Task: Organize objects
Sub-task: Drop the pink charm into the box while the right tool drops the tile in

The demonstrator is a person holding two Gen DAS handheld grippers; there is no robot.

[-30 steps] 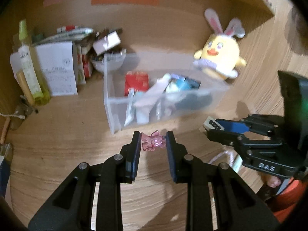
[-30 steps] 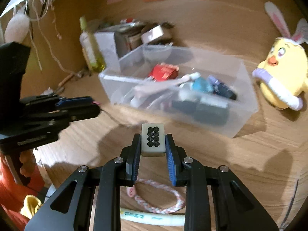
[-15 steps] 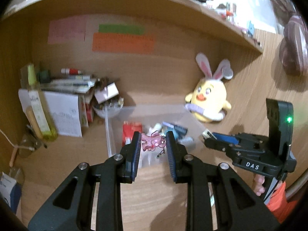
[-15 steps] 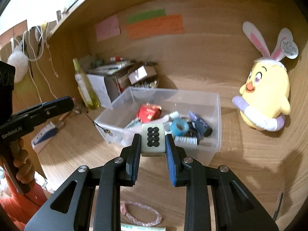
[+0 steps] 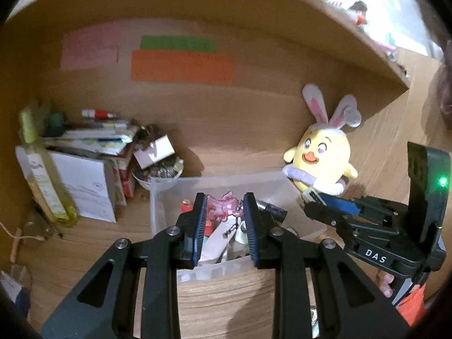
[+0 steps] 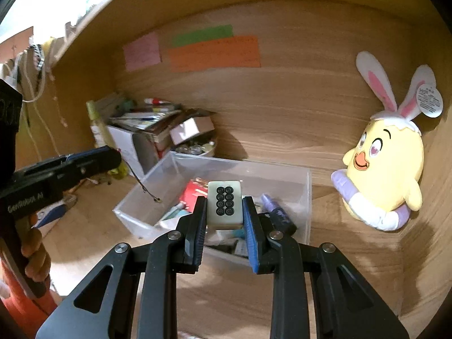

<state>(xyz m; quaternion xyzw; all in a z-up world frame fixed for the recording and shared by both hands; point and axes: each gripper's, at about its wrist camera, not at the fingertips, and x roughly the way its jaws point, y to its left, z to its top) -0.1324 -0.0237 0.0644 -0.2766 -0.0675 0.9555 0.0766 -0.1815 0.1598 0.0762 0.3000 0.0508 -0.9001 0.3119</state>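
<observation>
We see a small pink see-through charm, shaped like a little animal with ears, held up in the air with a thin dark chain hanging below it. We also see a cream mahjong tile, upright, its face showing eight black circles in two columns, also held up off the desk. Behind and below both stands a clear plastic bin on the wooden desk, open on top and partly filled with small tubes, bottles and a red packet.
</observation>
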